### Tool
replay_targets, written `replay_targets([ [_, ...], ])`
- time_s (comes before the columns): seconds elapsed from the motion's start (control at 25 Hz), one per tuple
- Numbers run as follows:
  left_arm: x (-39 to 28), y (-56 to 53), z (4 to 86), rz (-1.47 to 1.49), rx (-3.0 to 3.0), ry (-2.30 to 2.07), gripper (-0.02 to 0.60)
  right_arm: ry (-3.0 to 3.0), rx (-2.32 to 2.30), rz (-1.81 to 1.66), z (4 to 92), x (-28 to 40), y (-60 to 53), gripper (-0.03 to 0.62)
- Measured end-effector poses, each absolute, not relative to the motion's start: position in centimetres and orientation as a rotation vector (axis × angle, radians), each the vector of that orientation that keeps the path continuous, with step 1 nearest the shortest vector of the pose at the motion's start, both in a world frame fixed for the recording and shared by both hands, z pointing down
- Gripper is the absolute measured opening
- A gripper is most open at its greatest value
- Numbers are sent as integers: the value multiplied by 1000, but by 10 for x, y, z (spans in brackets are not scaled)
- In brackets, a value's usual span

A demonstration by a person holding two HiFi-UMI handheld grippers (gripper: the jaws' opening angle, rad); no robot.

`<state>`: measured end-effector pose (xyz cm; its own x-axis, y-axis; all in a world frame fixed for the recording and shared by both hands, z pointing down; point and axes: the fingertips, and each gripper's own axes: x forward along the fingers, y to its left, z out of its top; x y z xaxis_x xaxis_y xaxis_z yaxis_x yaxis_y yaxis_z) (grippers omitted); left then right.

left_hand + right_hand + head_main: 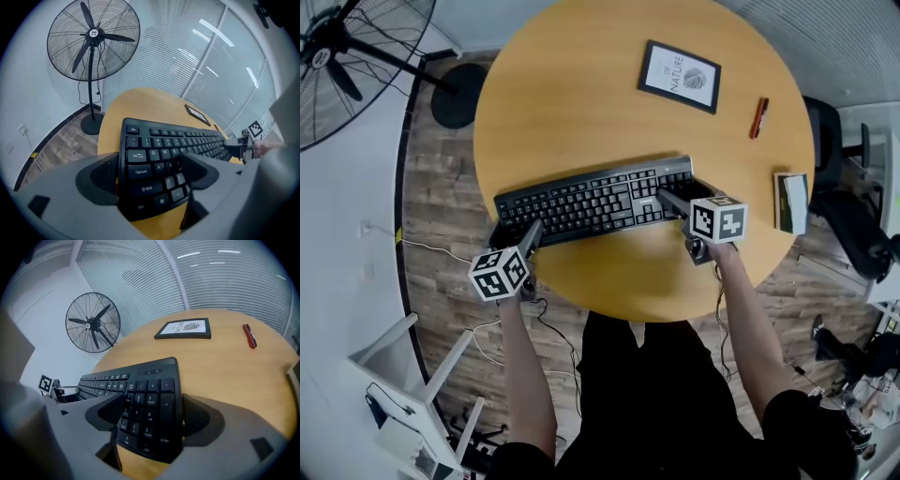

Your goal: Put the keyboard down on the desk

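Nearest the person, the left claw [532,234] is clamped on the Ctrl-and-Shift end of the black keyboard [595,199]. The right claw [667,200] grips its number-pad end. Each has one jaw over the keys and one under the casing. The keyboard lies low across the near half of the round wooden worktop [581,103]; whether its underside touches the wood cannot be told. To finish the step well, both ends should probably go down level and together. The claws should loosen only once the weight rests, then slide out sideways so the lower jaws do not drag the board. No container is in view. Farther off lie a framed print [679,76] and a red pen [758,117], with a floor fan [328,56] beyond the edge.
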<state>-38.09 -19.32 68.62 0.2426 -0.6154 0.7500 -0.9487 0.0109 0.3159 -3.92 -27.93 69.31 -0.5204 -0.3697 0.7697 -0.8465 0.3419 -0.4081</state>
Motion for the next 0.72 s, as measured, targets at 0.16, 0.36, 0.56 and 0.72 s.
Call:
replay_targets([
  [0.16,-380,-192,691,516,1683,-1460,399,-2029,1065,1097,701,-36,-278,385],
  [0.36,-380,-191,690,523,1680,-1465,399,-2029,1072,1089,701,-37,-279,385],
  [0.56,-379,-192,689,531,1681,-1472,399,-2022,1080,1082,702,-36,-279,385],
  [0.72,-379,-191,691,541,1677,-1474,400,-2022,1091,1078,705,-35,-277,385],
])
